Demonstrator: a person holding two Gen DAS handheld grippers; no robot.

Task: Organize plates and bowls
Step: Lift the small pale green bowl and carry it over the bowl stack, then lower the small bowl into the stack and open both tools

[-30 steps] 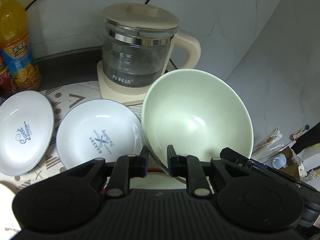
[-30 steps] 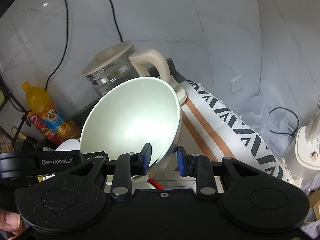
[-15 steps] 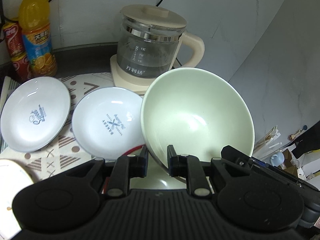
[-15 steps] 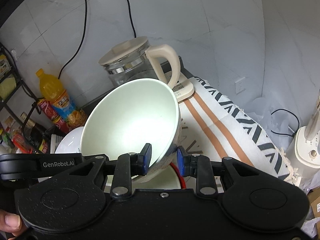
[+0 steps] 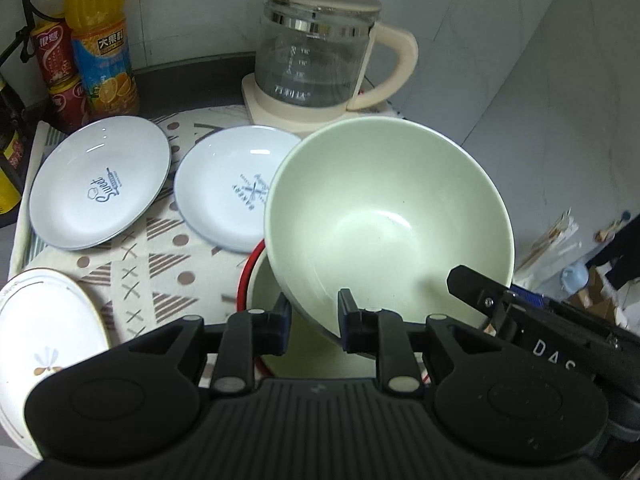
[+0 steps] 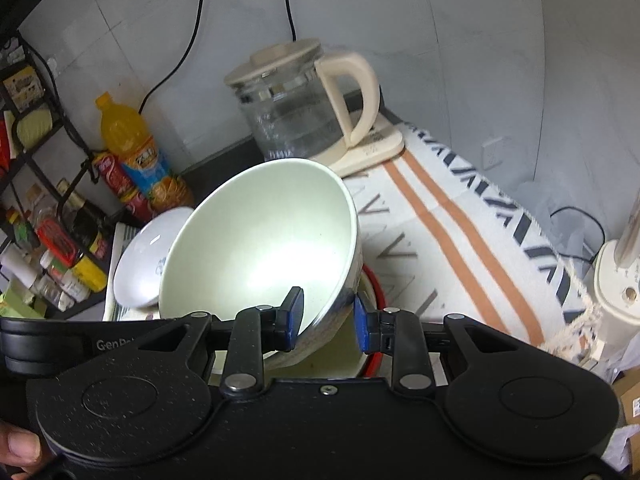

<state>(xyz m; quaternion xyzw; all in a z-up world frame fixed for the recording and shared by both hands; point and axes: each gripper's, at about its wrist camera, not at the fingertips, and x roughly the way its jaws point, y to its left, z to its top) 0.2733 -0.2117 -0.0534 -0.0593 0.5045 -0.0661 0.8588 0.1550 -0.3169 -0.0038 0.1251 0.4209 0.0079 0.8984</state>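
Both grippers hold the same green bowl (image 5: pixel 388 216) by its near rim, one on each side, most likely to keep so wide a bowl level while it is carried. The left gripper (image 5: pixel 314 320) has its fingers clamped across the rim; they have just been opening a little, with the wall between them. The right gripper (image 6: pixel 328 314) has its fingers clamped on the rim too, one inside and one outside. The bowl hangs tilted just above a red-rimmed bowl (image 5: pixel 260 300) on the tabletop, and looks about to be nested in it. Both bowls look empty.

Beside them on the patterned cloth (image 5: pixel 160 264) lie two pale blue plates (image 5: pixel 100 184) (image 5: pixel 228 188) side by side, and a white plate (image 5: pixel 44 332) near the left edge, all bare and not yet stacked. A glass kettle (image 5: pixel 316 56) stands behind on its base; whether it holds water I cannot tell. A juice bottle (image 5: pixel 100 44) and cans (image 5: pixel 56 68) stand at the back
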